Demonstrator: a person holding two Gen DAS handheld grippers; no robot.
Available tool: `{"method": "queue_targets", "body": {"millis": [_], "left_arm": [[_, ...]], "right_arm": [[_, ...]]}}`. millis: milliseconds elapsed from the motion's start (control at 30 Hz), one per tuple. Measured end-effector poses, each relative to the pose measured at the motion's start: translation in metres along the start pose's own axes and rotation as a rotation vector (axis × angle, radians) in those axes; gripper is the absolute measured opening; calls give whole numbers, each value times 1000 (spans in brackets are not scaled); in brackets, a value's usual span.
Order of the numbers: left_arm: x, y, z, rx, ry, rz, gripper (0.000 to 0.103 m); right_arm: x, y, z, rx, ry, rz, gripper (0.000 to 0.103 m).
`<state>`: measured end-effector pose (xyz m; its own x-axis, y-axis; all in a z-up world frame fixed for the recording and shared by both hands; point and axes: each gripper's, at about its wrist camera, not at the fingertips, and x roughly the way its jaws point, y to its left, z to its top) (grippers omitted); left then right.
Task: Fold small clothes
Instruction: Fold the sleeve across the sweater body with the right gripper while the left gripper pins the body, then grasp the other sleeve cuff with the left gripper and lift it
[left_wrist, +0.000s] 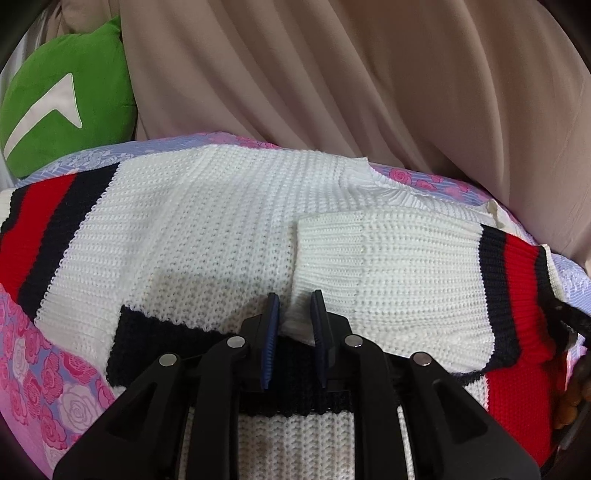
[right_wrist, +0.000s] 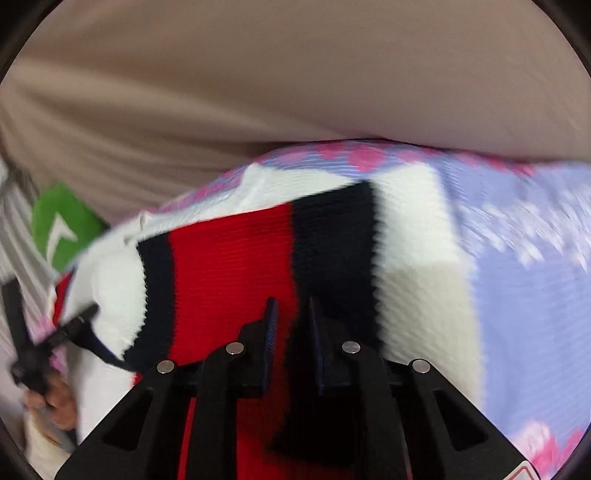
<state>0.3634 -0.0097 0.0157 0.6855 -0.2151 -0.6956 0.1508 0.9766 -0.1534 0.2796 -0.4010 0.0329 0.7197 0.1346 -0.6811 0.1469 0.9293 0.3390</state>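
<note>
Sweater (left_wrist: 207, 236) lies flat on the floral bedspread (left_wrist: 44, 387), 1 sleeve folded across. Left gripper (left_wrist: 293, 332) pinches a white knit fold; right gripper (right_wrist: 291, 332) clamps the red-navy band (right_wrist: 229, 273). Step: mid-fold. Next: carry both edges over together.

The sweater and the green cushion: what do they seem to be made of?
The sweater looks like a chunky knit, wool or acrylic, matte: ribbed rows of stitches show in the white, red and navy bands. The green cushion looks like short plush with a soft, fuzzy nap; its white arrow seems to be a sewn-on patch.
</note>
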Motion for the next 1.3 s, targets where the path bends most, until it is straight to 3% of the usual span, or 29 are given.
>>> {"method": "queue_targets", "body": {"millis": [67,133,167,200,233,333,433,500,533,700,767,900,1000,1100,1167,1300], "left_arm": [[0,0,0,-1,1,0,17],[1,-1,0,5,2,5,17],[1,-2,0,9,1,10,17],[1,-3,0,11,1,13,17],[1,-2,0,10,1,11,17],[0,-1,0,-4,1,-2,18],[0,0,0,-6,0,-1,19],[0,1,0,-9,-1,-1,20],[-1,2,0,-11,-1,-3,20],[-2,5,0,-16,-3,-8,20],[-2,5,0,-17,-3,-8,20],[-9,13,0,-56,-30,-19,21],[-22,38,0,-143,-68,10,42],[-41,77,1,-216,-72,15,50],[-59,118,1,-270,-73,38,60],[-88,216,7,-405,-97,170,70]], "right_arm": [[-36,-6,-7,-13,-78,-15,24],[-47,-14,-18,-41,-79,-46,24],[-41,-16,-22,-53,-45,-78,24],[-30,-22,-28,-62,2,-120,15],[-25,-28,-33,-65,2,-124,13],[-46,-31,-38,3,-38,-89,14],[-62,-21,-43,-72,-71,-134,17],[-48,-27,-49,-79,-16,-167,14],[-33,-16,-45,-79,-31,-154,13],[-53,-10,-42,-85,-63,-159,16],[-42,-14,-49,-100,-28,-185,12],[-46,-15,-54,-107,-64,-175,12],[-51,-22,-54,-85,-80,-146,12],[-54,-29,-56,-62,-91,-124,13],[-53,-27,-55,-73,-90,-129,14],[-53,-26,-56,-75,-89,-130,15]]}}
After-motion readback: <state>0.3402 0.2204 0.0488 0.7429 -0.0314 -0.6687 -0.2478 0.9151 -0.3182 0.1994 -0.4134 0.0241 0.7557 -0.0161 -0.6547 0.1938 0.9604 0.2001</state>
